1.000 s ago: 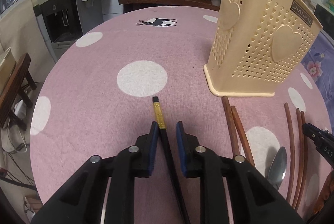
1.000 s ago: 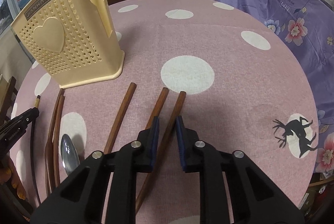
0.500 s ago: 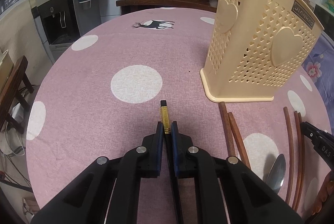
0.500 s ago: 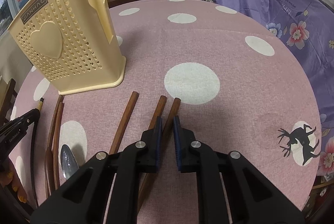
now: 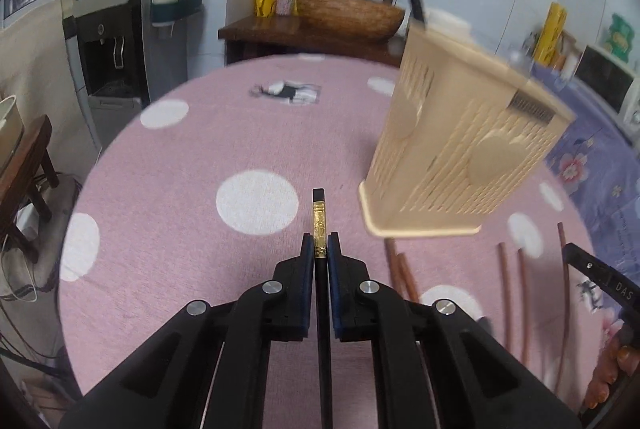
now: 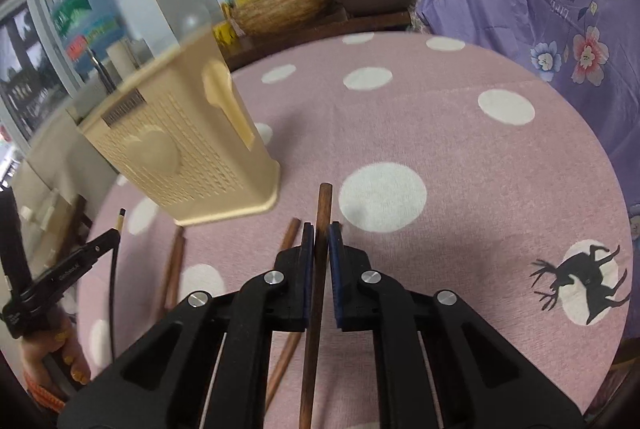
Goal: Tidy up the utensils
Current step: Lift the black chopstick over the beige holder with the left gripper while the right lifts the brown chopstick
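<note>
1. Chopsticks first, left wrist view: the left gripper is pinched on a black chopstick at its gold band, tip ahead of the pads, probably for a controlled drop. The cream utensil holder stands ahead and right; bare pink tablecloth lies left.

2. Right wrist view: the right gripper clamps a brown chopstick; another brown stick lies just left. The holder's corner is near, ahead-left; open cloth lies right.

- Black chopstick with a gold band, between the left gripper's blue pads.
- Brown wooden chopstick between the right gripper's blue pads.
- Cream holder, heart-patterned, ahead.
- Pink tablecloth, white dots, black deer.
</note>
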Action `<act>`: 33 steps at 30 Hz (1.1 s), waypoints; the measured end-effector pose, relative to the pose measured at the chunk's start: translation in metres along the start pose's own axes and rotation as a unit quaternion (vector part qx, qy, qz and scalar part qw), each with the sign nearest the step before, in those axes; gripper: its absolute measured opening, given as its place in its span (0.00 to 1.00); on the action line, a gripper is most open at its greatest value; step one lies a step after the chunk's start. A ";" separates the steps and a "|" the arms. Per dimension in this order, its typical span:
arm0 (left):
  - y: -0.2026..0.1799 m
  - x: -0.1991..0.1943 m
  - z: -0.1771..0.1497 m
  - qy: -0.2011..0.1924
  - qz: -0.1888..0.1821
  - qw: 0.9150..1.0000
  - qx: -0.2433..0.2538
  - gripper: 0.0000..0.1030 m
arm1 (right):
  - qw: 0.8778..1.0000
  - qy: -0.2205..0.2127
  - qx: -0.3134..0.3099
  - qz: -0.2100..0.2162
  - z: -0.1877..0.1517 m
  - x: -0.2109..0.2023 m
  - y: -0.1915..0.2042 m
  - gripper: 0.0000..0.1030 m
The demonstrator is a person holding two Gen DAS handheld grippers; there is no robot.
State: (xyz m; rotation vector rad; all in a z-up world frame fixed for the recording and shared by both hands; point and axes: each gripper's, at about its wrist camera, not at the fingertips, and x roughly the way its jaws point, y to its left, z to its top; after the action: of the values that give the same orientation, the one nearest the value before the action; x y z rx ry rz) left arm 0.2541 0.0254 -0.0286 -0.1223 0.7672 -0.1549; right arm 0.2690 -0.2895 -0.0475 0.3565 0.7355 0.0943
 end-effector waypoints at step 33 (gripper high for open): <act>-0.002 -0.114 0.049 -0.155 -0.039 0.987 0.005 0.08 | 0.987 -0.139 -0.056 0.065 0.050 -0.125 0.008 0.07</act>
State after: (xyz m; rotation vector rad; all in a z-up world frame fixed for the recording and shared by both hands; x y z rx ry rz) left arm 0.2069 0.0474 0.0840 -0.1633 0.4505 -0.2087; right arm 0.2106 -0.3223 0.0694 0.3025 0.4292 0.2040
